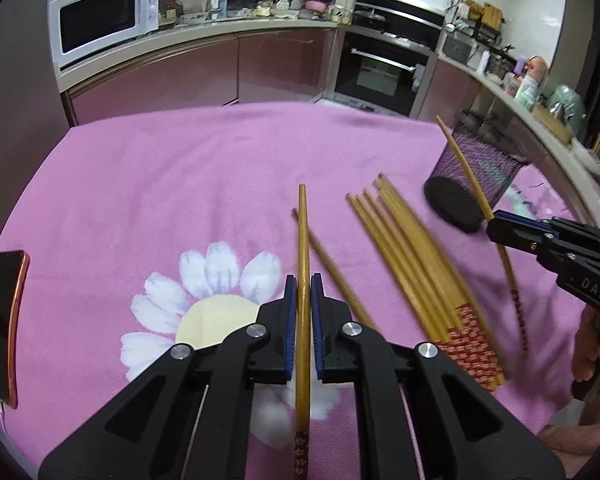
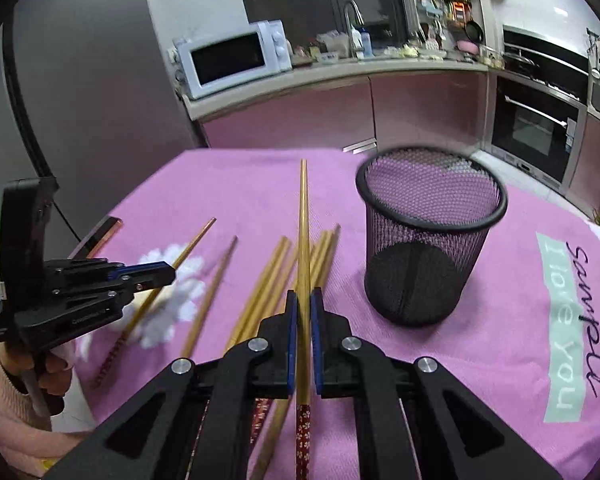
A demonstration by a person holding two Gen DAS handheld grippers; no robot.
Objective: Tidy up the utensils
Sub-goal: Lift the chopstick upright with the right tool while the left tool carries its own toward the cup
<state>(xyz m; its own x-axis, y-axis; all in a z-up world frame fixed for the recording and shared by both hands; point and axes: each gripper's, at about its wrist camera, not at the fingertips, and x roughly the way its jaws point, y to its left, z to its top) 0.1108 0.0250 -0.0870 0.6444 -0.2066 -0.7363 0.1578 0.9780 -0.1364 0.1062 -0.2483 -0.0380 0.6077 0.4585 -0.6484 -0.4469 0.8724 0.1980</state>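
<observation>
Black tongs fill the bottom of both wrist views. Left gripper has its blue pads squeezed narrow on one chopstick; the plain wood tip sticks out past the fingertips, and the red patterned end runs back between the arms toward the cam. It points down at an angle over the pink cloth, w/ the white flower print just below-left of the tips.

Right gripper is the same deal: jaws pinched on its own chopstick, tip aimed fwd and a bit up off the cloth. From the left cam you see it side-on, w/ the stick running diagonally through the jaws. Fingers of the person's hand wrap the handle below.

Mesh cup stands upright just right of and beyond the right tongs' tips, nothing visible in it. Loose pile of chopsticks lies flat btw the two tongs, red ends toward the cams. One more stray stick lies right beside the left tongs. Phone sits far left at the cloth edge.

From the right cam, a pink sleeve shows behind the hand holding the left tool.
</observation>
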